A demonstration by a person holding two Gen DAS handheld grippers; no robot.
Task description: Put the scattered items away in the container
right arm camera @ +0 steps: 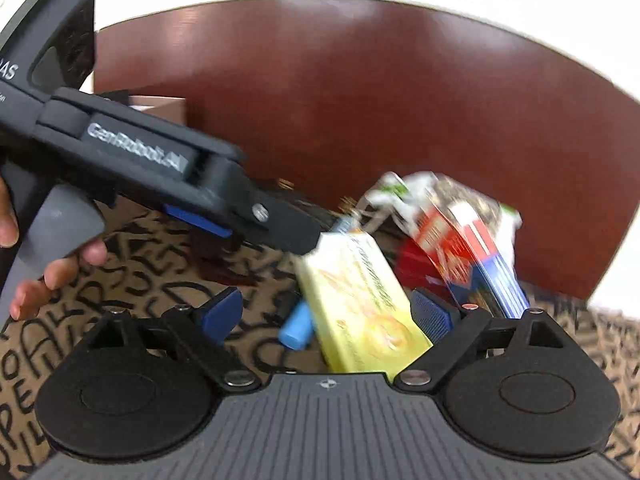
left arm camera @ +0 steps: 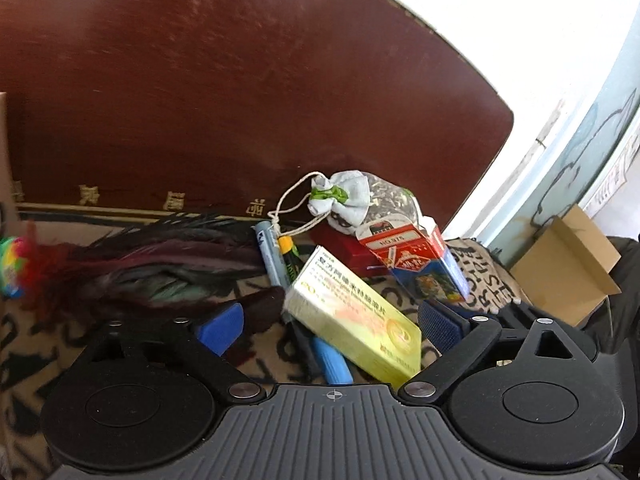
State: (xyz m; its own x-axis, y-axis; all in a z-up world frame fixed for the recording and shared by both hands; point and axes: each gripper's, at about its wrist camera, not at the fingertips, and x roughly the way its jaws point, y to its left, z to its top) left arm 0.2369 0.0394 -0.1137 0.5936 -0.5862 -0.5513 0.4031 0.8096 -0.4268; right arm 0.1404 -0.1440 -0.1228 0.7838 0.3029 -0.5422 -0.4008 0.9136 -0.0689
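Note:
A pile of items lies on a letter-printed cloth: a yellow-green medicine box [left arm camera: 352, 320], a red and blue cigarette pack [left arm camera: 416, 256], a white drawstring pouch [left arm camera: 344, 200], a grey marker [left arm camera: 272, 256], a blue pen [left arm camera: 332, 364] and a dark feather toy [left arm camera: 160, 264]. My left gripper [left arm camera: 332, 324] is open, its blue pads either side of the yellow box, not touching. My right gripper [right arm camera: 332, 316] is open over the same yellow box [right arm camera: 360, 304], with the cigarette pack [right arm camera: 472, 248] beyond, blurred. The left gripper's body [right arm camera: 160, 176] shows at left.
A dark red-brown upright panel [left arm camera: 240, 100] stands behind the pile. An open cardboard box [left arm camera: 568, 272] sits at the right. A bright multicoloured toy [left arm camera: 14, 268] lies at the left edge. The printed cloth [right arm camera: 100, 300] covers the surface.

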